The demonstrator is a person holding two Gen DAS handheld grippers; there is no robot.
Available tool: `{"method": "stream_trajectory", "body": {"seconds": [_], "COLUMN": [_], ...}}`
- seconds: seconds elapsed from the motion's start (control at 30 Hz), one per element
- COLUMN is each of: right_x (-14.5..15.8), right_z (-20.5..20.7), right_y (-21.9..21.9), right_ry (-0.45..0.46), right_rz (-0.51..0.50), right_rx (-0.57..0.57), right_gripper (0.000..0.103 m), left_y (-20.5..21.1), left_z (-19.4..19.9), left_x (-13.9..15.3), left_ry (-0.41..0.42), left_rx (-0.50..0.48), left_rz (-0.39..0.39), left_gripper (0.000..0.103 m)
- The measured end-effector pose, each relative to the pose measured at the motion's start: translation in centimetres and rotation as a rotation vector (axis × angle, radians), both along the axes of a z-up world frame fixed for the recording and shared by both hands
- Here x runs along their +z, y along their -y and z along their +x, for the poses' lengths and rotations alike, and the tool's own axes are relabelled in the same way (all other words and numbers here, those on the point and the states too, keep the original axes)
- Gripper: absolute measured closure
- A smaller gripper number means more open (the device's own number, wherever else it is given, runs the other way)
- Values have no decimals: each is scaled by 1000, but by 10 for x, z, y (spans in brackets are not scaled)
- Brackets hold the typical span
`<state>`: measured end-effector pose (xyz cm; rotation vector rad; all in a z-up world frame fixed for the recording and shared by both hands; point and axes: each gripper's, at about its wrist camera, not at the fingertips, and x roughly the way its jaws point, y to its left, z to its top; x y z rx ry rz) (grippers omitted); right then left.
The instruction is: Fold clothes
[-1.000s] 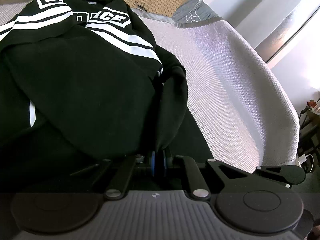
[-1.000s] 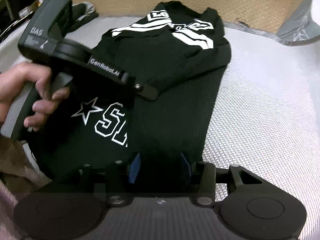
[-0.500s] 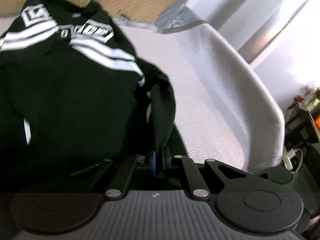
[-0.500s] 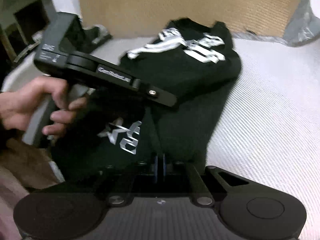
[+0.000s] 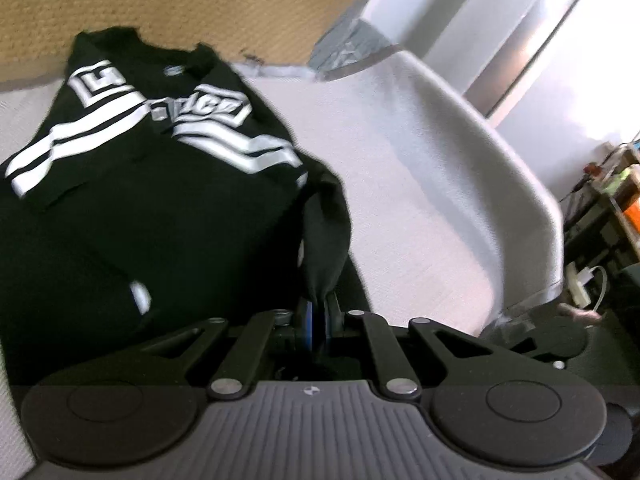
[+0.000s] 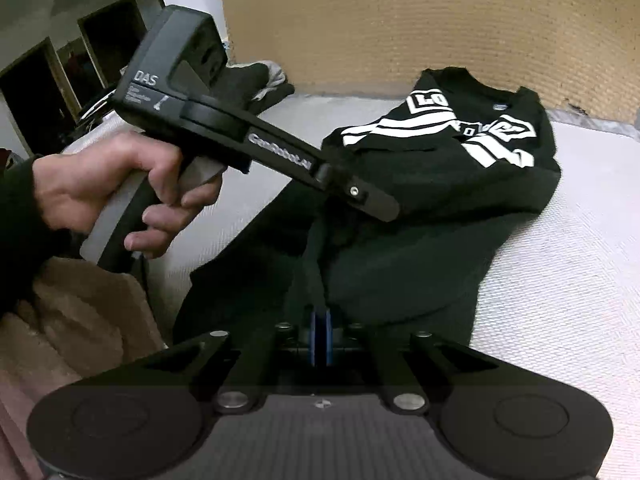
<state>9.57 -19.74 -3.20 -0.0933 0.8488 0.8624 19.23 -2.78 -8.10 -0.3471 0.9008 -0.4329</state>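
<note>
A black sweatshirt point(image 5: 152, 208) with white stripes and lettering lies on a pale grey mattress point(image 5: 420, 184), collar at the far end. My left gripper point(image 5: 317, 320) is shut on a bunched fold of its black fabric, which rises in a ridge from the jaws. In the right wrist view the sweatshirt point(image 6: 432, 208) lies ahead, and my right gripper point(image 6: 320, 338) is shut on its near edge, pulled up into a taut pleat. A hand point(image 6: 112, 184) holds the left gripper point(image 6: 374, 204) just left of it, above the lifted cloth.
A tan woven mat point(image 6: 400, 20) stands behind the mattress. Dark and grey clothes point(image 6: 264, 80) are piled at the back left. A brown blanket point(image 6: 80, 320) lies at the near left. The mattress's rounded edge point(image 5: 536, 200) drops off beside a cluttered shelf point(image 5: 616, 200).
The right gripper's jaws closed on the sweatshirt's near edge. Both grippers rose and pulled the cloth up, and the star and number print folded out of sight.
</note>
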Motion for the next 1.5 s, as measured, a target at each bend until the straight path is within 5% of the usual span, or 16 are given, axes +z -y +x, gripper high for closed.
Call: {"method": "stream_trajectory", "body": {"seconds": [0.2, 0.33, 0.47, 0.53, 0.77, 1.0, 1.3, 1.5], "right_x": [1, -4, -22, -25, -34, -41, -45, -43], "right_z": [-1, 9, 16, 13, -2, 8, -1, -14], "right_y": [-21, -30, -42, -39, -1, 25, 13, 5], "right_ry": [-12, -63, -116, -129, -135, -181, -189, -191], "right_rz": [52, 147, 125, 121, 92, 113, 28, 13], "right_rx": [34, 59, 45, 40, 81, 2, 110, 196], "right_gripper": [97, 97, 94, 89, 71, 71, 64, 63], "left_y": [-11, -10, -12, -11, -20, -31, -14, -29], "left_z": [-11, -11, -12, -17, -19, -10, -6, -10], "left_x": [3, 4, -5, -11, -23, -46, -49, -53], "left_ry": [-33, -85, -127, -126, -145, -226, -229, -232], "left_rx": [16, -23, -28, -56, -34, 58, 50, 96], "left_rz": [-6, 80, 180, 236, 386, 318, 362, 251], "left_gripper": [95, 75, 78, 89, 90, 89, 94, 94]}}
